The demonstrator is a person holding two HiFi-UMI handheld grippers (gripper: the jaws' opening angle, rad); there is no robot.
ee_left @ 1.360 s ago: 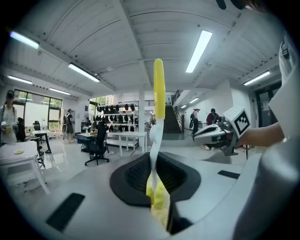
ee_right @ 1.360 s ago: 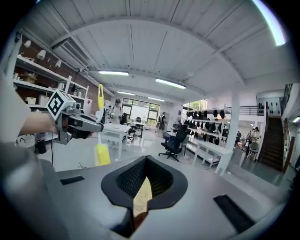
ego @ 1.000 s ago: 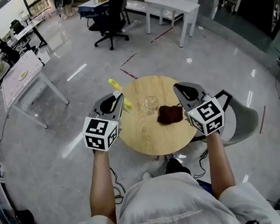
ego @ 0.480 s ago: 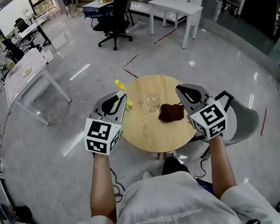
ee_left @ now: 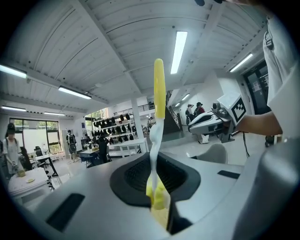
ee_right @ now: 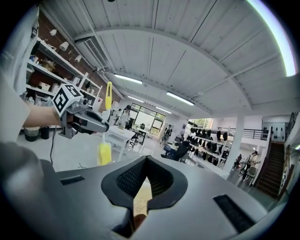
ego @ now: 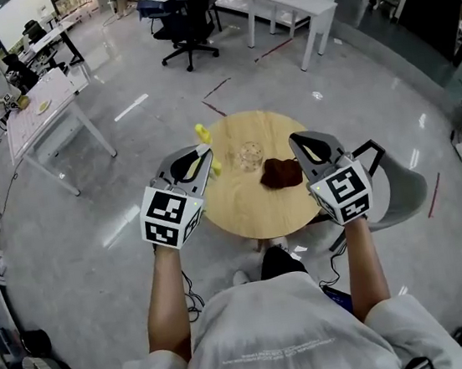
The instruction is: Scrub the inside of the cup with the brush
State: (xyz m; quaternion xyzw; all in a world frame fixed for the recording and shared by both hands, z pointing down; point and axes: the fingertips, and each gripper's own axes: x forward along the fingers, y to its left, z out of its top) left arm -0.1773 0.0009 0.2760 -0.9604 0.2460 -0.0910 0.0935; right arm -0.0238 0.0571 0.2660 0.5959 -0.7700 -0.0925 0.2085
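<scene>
Both grippers sit a touch nearer the table than a second ago, while the cup and cloth lie just where they were. Left gripper (ego: 204,156) is clenched on the brush (ego: 201,133), and its own view shows the jaws pinching the lower yellow part, with the white neck and long yellow handle rising straight up against the ceiling. Right gripper (ego: 300,145) is clamped shut with nothing in it, only a thin sliver of wood showing through the slit. Each is held out level in front of the person, one over each side edge of the round wooden table (ego: 251,210), well apart from each other. Out in the middle stands the clear glass cup (ego: 250,155), upright, between the two grippers and touched by neither. Just beside it, toward the right gripper, lies a crumpled dark brown cloth (ego: 281,173). A grey chair (ego: 401,195) is tucked in at the table's right. All around runs a glossy grey floor (ego: 131,192) with red tape marks. Farther back stand a black office chair (ego: 188,20) and a white desk (ego: 287,3), with another white table (ego: 40,116) off to the left. Overhead, a white ribbed ceiling with long strip lights (ee_left: 179,51)
</scene>
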